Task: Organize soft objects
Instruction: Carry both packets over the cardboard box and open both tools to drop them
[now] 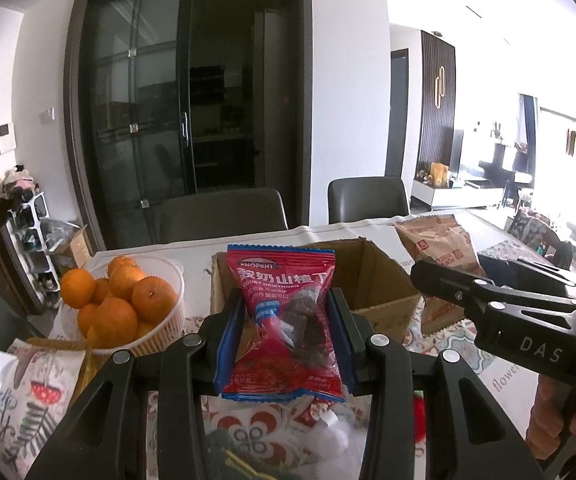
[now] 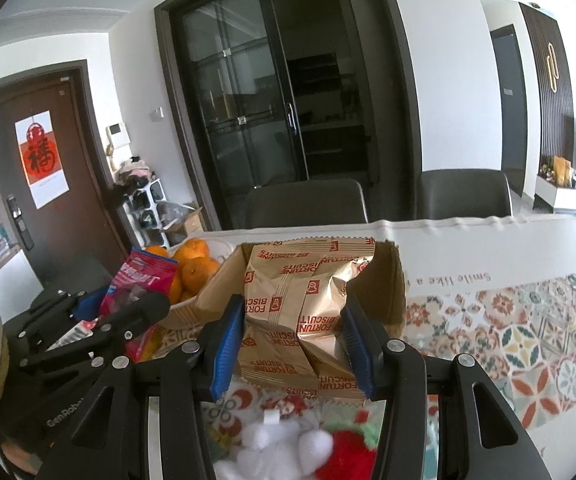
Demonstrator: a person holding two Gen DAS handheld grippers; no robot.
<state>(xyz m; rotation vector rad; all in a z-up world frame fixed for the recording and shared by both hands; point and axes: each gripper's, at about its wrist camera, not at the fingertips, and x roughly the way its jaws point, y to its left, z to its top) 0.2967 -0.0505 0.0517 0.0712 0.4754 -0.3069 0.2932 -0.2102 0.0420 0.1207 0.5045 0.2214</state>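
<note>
The left gripper (image 1: 286, 332) pinches a red snack bag (image 1: 284, 320), held upright above the table (image 2: 488, 240), in front of the box (image 1: 384, 280). The right gripper (image 2: 294, 344) clamps a tan biscuit pack (image 2: 296, 312) just before that box (image 2: 392, 292). A basket (image 1: 168, 320) of oranges (image 1: 116, 304) stands left of the box; a white-and-red plush (image 2: 300, 448) lies under the grippers.
</note>
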